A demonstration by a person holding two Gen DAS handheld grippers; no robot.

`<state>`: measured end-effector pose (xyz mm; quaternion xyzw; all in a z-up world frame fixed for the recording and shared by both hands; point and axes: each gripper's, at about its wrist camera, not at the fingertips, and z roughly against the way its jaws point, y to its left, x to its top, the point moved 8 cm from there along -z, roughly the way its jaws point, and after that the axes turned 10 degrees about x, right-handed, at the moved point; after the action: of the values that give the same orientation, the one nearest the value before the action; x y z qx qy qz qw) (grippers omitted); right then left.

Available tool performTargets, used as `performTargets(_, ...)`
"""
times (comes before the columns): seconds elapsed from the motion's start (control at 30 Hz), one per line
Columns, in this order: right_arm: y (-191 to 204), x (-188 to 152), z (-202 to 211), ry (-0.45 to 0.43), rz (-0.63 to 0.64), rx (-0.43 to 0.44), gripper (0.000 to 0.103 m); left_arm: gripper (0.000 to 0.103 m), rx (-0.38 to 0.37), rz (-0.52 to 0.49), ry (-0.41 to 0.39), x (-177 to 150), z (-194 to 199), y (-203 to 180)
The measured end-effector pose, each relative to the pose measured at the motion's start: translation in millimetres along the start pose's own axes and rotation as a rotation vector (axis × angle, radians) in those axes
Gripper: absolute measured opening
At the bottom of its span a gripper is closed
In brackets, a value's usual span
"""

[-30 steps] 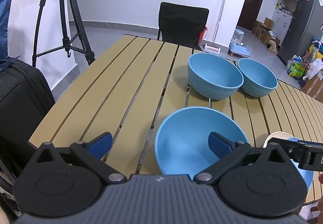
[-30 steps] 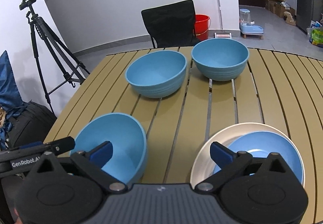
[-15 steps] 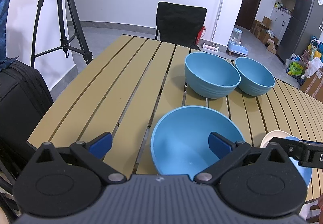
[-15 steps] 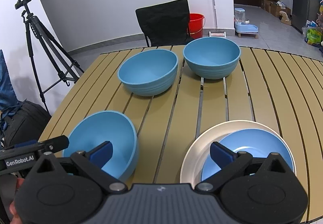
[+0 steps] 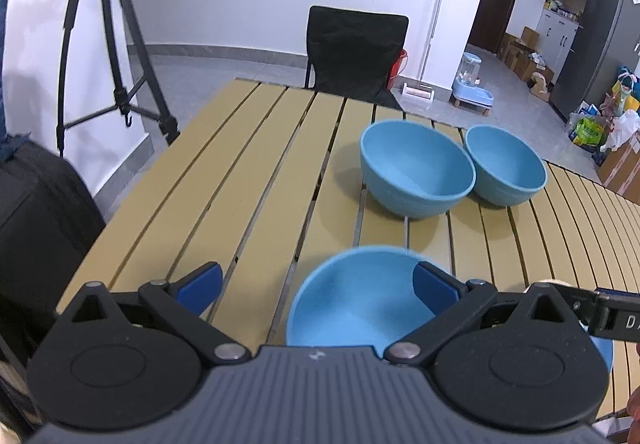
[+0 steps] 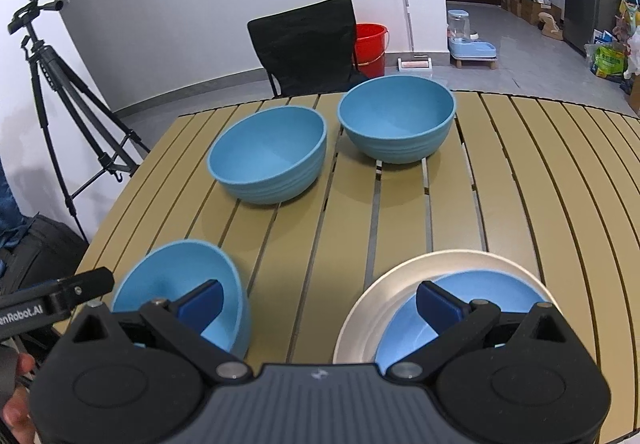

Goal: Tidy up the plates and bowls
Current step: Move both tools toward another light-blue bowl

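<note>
1. The left gripper has its jaws wide apart and holds nothing. Its right pad is over the inside of the near bowl; its left pad is over bare bench.
2. The right gripper is also wide open and empty. Its right pad is over the blue plate, and its left pad is in front of the near bowl in this view.
3. In the right wrist view the near bowl stands at 8 o'clock on the bench, close to the near edge.
4. The blue plate lies inside a white plate at 5 o'clock, apart from the near bowl.
5. Two more blue bowls stand upright further away, at about 12 o'clock: the left bowl and the right bowl. They are just beside each other; I cannot tell if they touch.
6. In the left wrist view these two, left bowl and right bowl, are at 1 o'clock.
7. Behind the bench is a black chair, with a red bucket at its right.
8. A tripod stands on the floor at 10 o'clock.
</note>
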<state>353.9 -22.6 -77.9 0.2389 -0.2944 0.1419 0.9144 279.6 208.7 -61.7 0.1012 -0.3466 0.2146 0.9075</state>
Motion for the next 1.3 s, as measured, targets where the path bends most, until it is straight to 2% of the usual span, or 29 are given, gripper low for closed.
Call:
performTargets(0.13,-3.9,15.5,-2.6,-0.002,-0.017,-0.001,0.103,0.103,0.008,-0.028,0.016,23.3,-5.8,-10.4)
performTargets(0.4,-8.3,51.9,-16.9,-0.001,-0.03,-0.008,0.103,0.103,-0.016,-0.009,0.134,58.2,-34.7,-30.1)
performTargets(0.87,-17.5,93.3,-69.7,0.074,-0.066,-0.037,0.103,0.103,0.051,0.032,0.154,114.9,-93.7,-49.5)
performTargets(1.07,-21.9,105.9,-101.4,0.123,-0.098,-0.034,0.101,0.103,0.102,0.038,0.199,122.7,-129.3,-56.6)
performTargets(1.3,-28.4,109.6,-136.0,0.17,-0.151,-0.015,0.093,0.099,0.117,0.036,0.236,121.8,-162.7,-68.5)
